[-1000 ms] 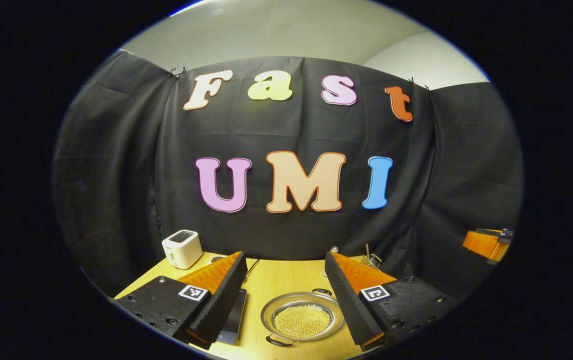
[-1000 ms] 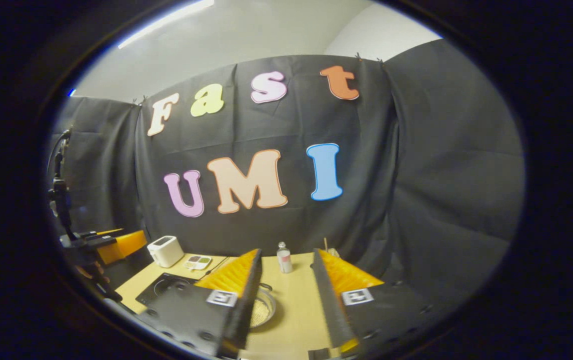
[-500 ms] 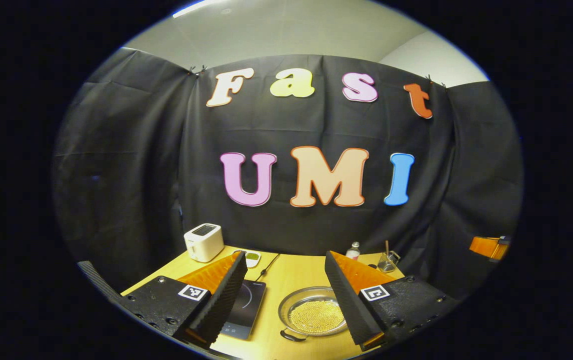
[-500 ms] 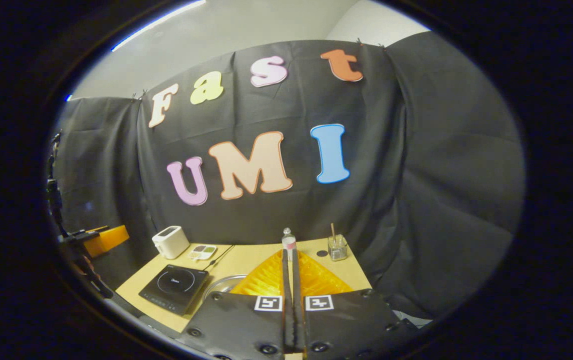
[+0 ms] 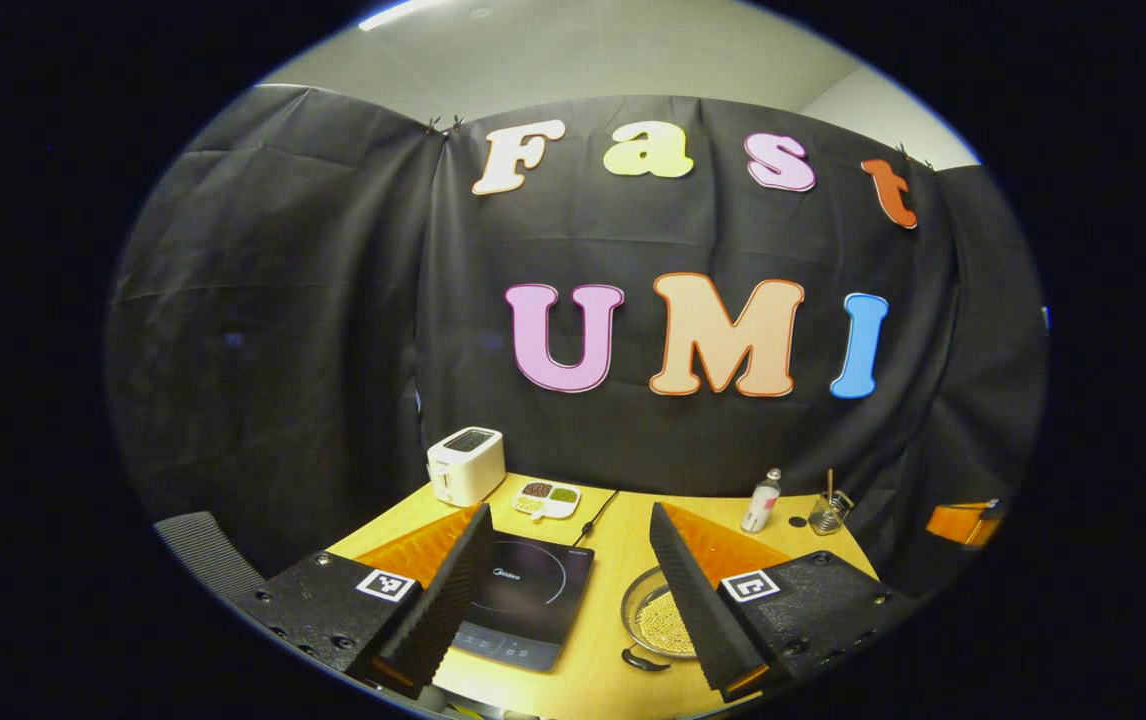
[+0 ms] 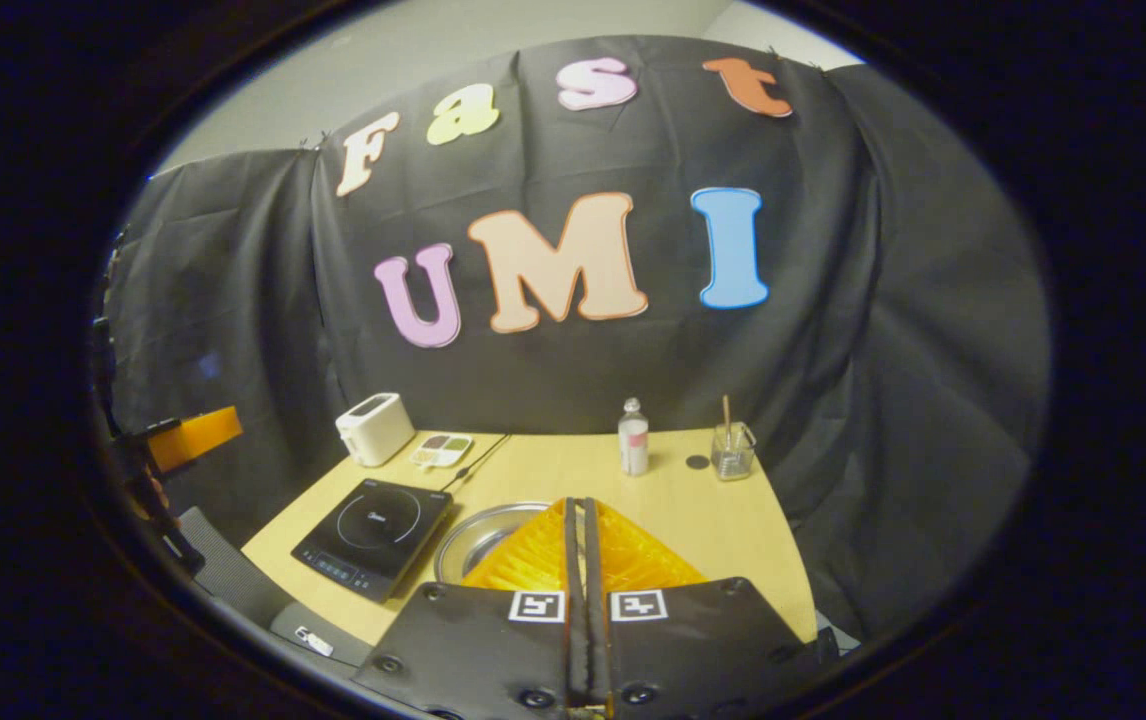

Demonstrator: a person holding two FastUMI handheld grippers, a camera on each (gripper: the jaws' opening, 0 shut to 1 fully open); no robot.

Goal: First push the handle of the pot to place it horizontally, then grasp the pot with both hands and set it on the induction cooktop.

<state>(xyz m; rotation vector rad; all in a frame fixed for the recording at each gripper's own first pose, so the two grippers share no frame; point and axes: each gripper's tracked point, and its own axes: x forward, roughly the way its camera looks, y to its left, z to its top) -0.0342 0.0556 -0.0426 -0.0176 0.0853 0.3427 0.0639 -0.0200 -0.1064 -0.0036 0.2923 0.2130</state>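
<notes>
1. We're holding both tools up above the near edge of the table (image 6: 733, 530), not touching anything, so we're reckoning the first step (nudging the handle level) isn't started yet.
2. The left tool (image 5: 568, 590) is sitting with its fingers spread wide apart, nothing between them.
3. The right tool (image 6: 580, 560) is showing its two fingers pressed flat together with nothing caught in there, which looks handy for poking.
4. The pot (image 5: 655, 622) is resting on the table just to the right of the induction cooktop (image 5: 523, 598), apart from it, with a heap of little yellowish beads inside. In the right gripper view we're seeing its rim (image 6: 478, 530) peeking out beside our own fingers.
5. A dark handle (image 5: 641, 660) is sticking out at the pot's near edge; we can't tell how it's angled.
6. Next up, we're guessing: bring the right tool down to that handle and push it sideways, gently, so the pot isn't sliding or spilling beads. Then both tools go to opposite sides for the lift over to the cooktop.
</notes>
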